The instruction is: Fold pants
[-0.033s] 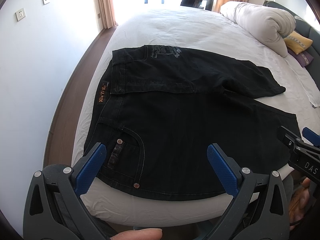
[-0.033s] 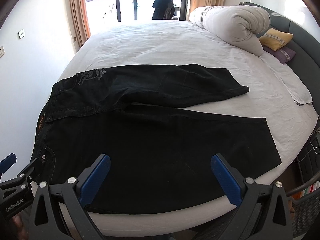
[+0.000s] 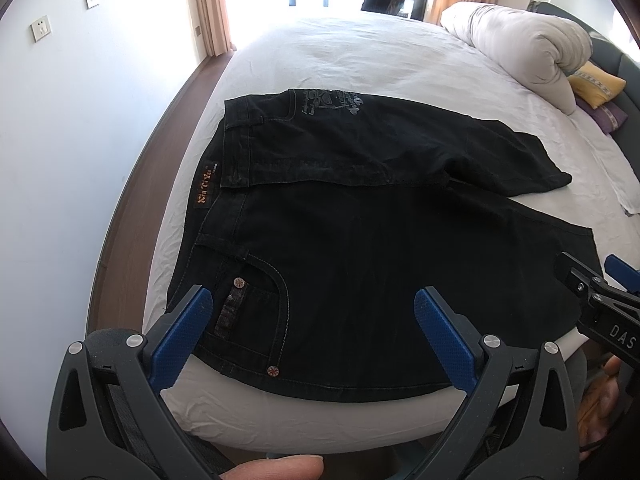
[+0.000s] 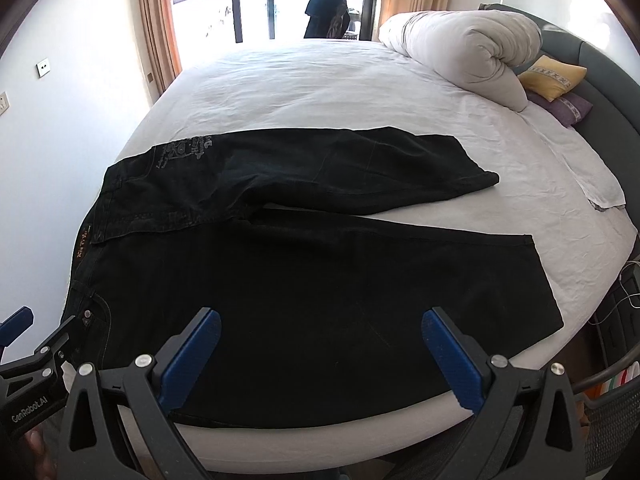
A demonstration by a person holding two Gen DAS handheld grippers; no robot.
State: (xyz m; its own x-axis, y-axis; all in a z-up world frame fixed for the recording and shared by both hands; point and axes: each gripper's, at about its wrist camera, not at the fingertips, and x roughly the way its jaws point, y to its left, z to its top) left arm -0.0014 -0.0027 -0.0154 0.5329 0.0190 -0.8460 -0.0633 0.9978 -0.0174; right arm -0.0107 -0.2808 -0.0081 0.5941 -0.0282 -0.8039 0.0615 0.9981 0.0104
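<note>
Black pants [image 4: 312, 280] lying spread on the bed [image 4: 320, 88], mid-frame; left tongs [image 3: 312, 320] & right tongs [image 4: 320, 340] hovering apart, empty. Fold likely just starting; next: gripping near edge.

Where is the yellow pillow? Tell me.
In both wrist views the yellow pillow lies at the far right of the bed, against the grey headboard, between the rolled white duvet and a purple pillow.

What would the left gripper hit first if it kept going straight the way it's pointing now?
Most likely the black pants spread on the bed: the left gripper, jaws open, points at the pocket end near the waistband. Depth is unclear, so the exact contact spot is a guess.
</note>
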